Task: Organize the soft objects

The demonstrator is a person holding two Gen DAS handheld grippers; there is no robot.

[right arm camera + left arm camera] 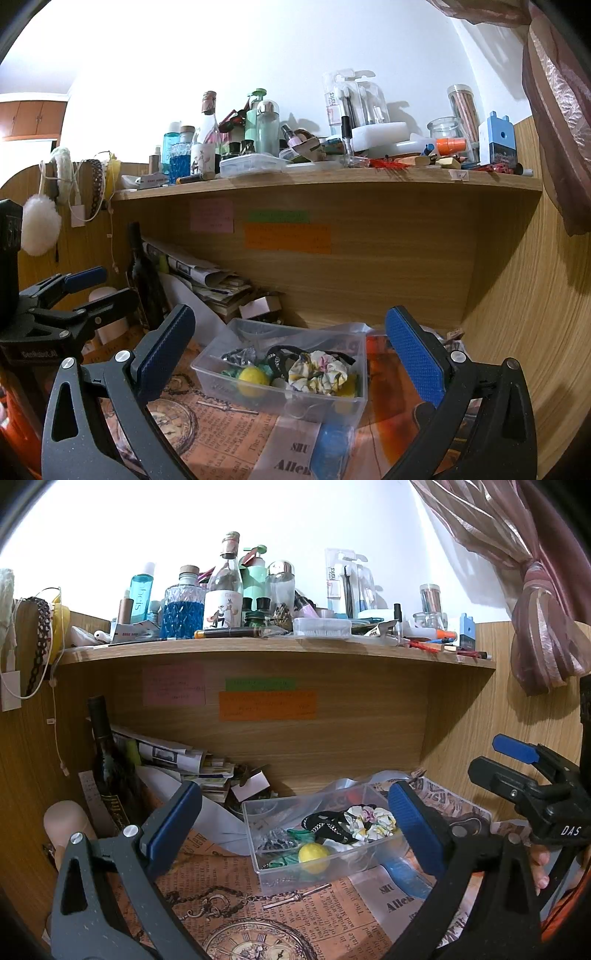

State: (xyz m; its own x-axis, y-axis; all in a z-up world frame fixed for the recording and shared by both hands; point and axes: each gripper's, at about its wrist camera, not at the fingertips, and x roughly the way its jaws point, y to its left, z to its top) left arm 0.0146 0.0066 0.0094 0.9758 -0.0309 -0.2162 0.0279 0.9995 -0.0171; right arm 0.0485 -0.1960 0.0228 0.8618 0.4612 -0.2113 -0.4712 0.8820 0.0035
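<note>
A clear plastic box [258, 843] [354, 400] stands on the desk under the shelf. It holds a floral scrunchie [371, 821] [317, 373], a black hair tie [321, 825] [280, 358], a yellow ball [313, 854] [253, 380] and green bits. My left gripper [295, 827] [96, 291] is open and empty, its jaws on either side of the box, a little in front of it. My right gripper [291, 358] [498, 757] is open and empty, facing the same box from the right.
A newspaper-print mat [295, 915] covers the desk. A dark wine bottle [107, 764] and a paper stack [184, 764] stand at back left. The shelf [277, 646] above is crowded with bottles. A white pompom [38, 229] hangs at left. A curtain [535, 590] hangs at right.
</note>
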